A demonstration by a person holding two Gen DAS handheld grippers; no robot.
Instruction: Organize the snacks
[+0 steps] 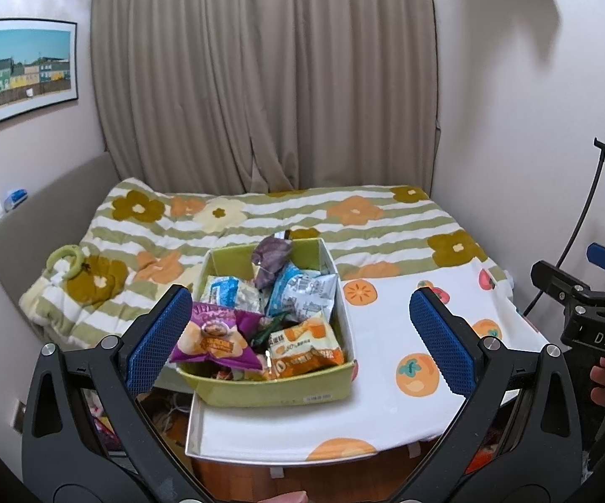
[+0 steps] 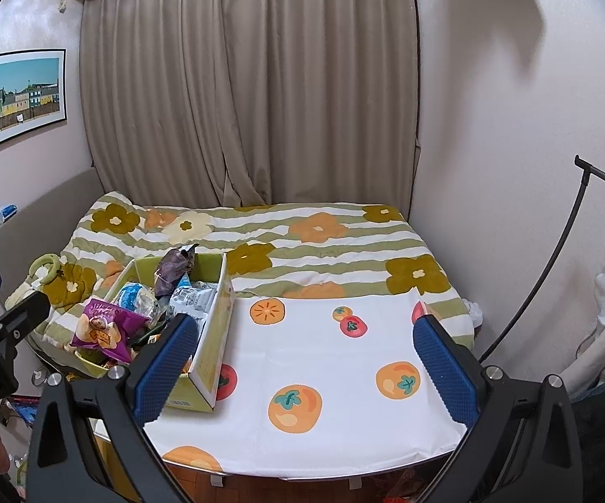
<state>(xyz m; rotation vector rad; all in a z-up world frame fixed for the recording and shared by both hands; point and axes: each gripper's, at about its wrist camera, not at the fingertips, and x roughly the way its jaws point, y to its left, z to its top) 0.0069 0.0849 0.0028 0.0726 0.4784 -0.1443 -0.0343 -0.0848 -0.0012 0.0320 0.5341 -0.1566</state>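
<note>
Holding both grippers, left [image 1: 300,337] and right [image 2: 304,358], spread wide and empty, I see crinkled snack packets [image 1: 289,293] heaped in the green box [image 1: 277,392] at the table's [image 2: 344,377] nine o'clock edge.

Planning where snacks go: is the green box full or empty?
Full: the green box holds heaped packets, a purple snack bag rising above its rim.

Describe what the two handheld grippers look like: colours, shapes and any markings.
Both match. The left gripper and right gripper each have two black angular arms with triangular cut-outs and silver round screws, ending in fingers faced with blue textured pads. White lettering marks the bodies: "DAS" on the right one, "Robot.AI" on the left one.
</note>
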